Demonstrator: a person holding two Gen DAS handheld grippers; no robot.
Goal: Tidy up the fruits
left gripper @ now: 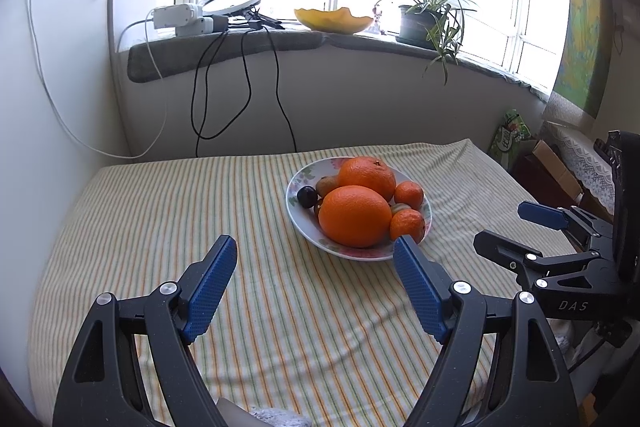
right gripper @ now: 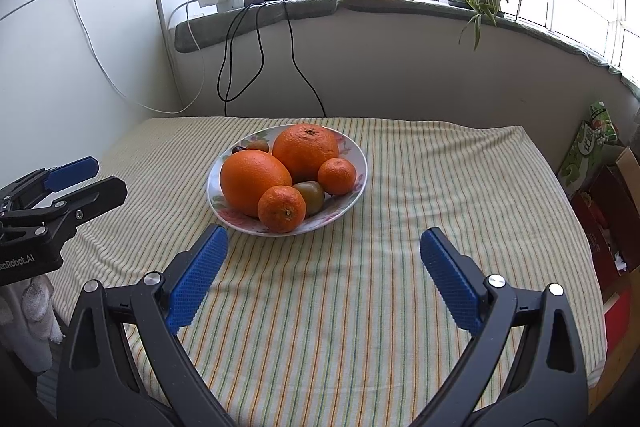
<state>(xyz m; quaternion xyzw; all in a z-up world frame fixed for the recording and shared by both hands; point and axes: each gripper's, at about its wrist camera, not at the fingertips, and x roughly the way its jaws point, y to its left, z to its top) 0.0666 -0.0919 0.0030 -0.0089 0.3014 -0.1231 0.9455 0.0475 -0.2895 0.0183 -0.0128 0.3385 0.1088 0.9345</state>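
Note:
A floral plate (left gripper: 303, 230) (right gripper: 357, 148) sits mid-table on the striped cloth. It holds two large oranges (left gripper: 354, 221) (right gripper: 254, 181), two tangerines (left gripper: 407, 225) (right gripper: 282, 209), a dark plum (left gripper: 307, 195), a brownish fruit (left gripper: 326, 185) and a greenish-brown fruit (right gripper: 311, 195). My left gripper (left gripper: 315, 246) is open and holds nothing, just short of the plate's near rim. It also shows at the left edge as the left gripper (right gripper: 110, 175). My right gripper (right gripper: 323, 233) is open and holds nothing, on the near side of the plate. At the far right it appears as the right gripper (left gripper: 498, 225).
The striped tablecloth (right gripper: 360, 307) covers the table. A window sill (left gripper: 280, 41) behind carries a ring light, a power strip, a yellow bowl (left gripper: 332, 19) and a potted plant (left gripper: 424, 23); cables hang down. A white panel (left gripper: 52, 87) stands left, boxes (right gripper: 604, 211) right.

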